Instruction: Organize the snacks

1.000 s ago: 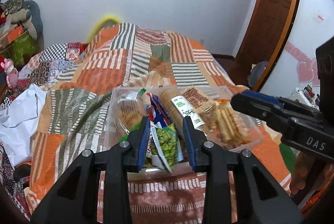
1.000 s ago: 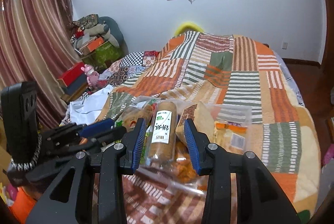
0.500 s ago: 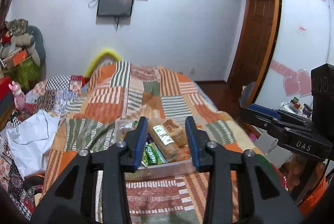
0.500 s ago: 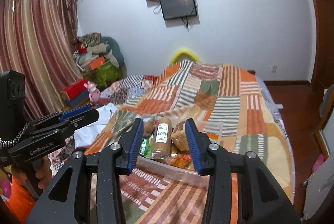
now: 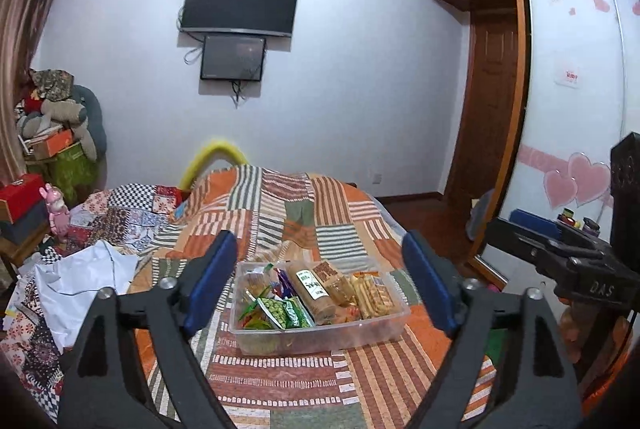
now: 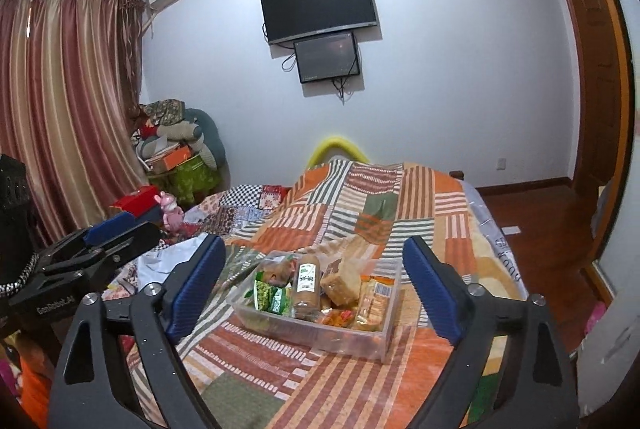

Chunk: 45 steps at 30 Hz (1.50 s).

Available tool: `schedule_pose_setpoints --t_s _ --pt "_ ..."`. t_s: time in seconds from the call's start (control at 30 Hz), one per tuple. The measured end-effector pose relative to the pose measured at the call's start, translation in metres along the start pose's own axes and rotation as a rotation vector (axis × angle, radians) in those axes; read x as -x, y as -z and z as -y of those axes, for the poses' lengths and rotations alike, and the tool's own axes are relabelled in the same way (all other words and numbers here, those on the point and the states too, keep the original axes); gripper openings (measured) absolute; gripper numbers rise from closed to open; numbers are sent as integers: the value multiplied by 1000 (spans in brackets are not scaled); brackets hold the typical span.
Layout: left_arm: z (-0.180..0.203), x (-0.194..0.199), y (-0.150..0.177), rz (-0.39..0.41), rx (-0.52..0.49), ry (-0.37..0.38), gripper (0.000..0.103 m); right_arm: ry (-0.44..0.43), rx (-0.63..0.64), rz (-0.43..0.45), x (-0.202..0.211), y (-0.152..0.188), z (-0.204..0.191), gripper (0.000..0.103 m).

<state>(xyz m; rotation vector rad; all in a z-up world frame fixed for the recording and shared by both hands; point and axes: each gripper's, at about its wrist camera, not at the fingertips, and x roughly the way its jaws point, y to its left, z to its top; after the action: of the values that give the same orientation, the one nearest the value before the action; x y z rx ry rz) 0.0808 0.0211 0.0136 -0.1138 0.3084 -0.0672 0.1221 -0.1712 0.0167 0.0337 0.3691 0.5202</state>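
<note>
Snacks crowd the clear bin [image 5: 320,337]; bedspread [image 5: 280,381] around it seems bare.

"DAS" in pale letters on side of right gripper [image 5: 520,225], seen from left wrist view; "GenRobot.AI" on body of left gripper [image 6: 120,229], seen from right wrist view. White label on brown snack roll [image 6: 307,279] in box: dark print, too small to read
</note>
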Motion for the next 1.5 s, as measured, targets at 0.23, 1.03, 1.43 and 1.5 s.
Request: schedule_pose_setpoints --t_s 0.23,1.03,1.43,1.5 --pt "-1 6 1 16 10 -22 97 28 13 25 5 1 -4 102" --pt "5 12 6 29 -13 -34 102 39 15 31 9 3 -5 103" --pt "5 12 6 28 -13 -34 102 44 13 30 10 2 -4 103" --pt "5 12 6 29 -13 -35 102 47 13 30 10 2 -5 103"
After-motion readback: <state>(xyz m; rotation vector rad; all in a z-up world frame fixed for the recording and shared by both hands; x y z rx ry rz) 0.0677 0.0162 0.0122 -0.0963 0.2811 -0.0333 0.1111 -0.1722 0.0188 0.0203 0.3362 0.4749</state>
